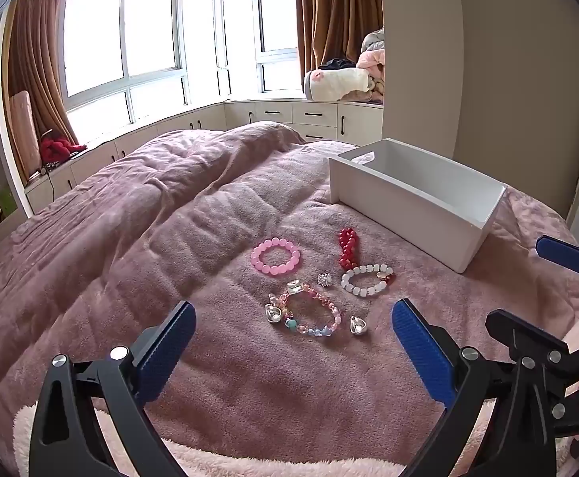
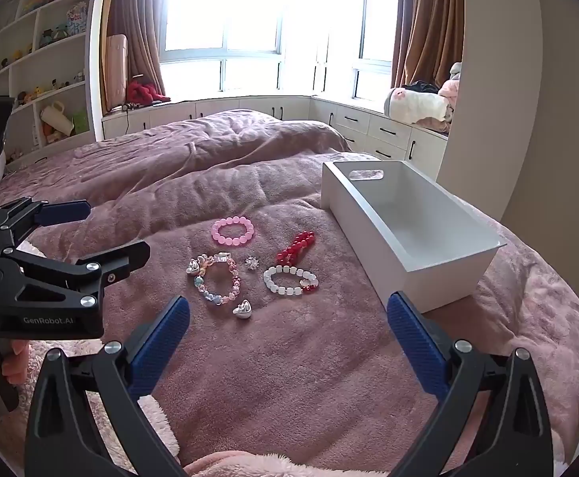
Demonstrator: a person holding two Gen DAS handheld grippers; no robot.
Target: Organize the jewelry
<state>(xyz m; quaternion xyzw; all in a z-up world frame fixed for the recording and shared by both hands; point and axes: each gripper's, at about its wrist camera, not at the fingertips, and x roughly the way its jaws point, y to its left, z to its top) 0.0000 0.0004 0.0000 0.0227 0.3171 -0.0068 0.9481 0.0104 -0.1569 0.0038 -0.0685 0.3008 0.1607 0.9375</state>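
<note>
Both grippers wide and empty over jewelry on the bed

Left gripper [image 1: 293, 334] and right gripper [image 2: 289, 326] hover short of the beaded bracelets [image 2: 217, 278]; beyond stands the white box [image 2: 416, 234]. Beads may sink into the plush blanket [image 1: 130, 238] and slip free. Small silver charms [image 2: 243, 310] are hard to identify.

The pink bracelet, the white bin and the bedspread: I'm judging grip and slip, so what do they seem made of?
Pink bracelet: round translucent beads, glossy, probably glass or resin.
White bin: rigid, smooth matte walls with a cut-out handle, likely plastic, possibly painted wood.
Bedspread: dusty-pink plush fabric, short fuzzy nap with soft folds, so things sink in slightly.
</note>
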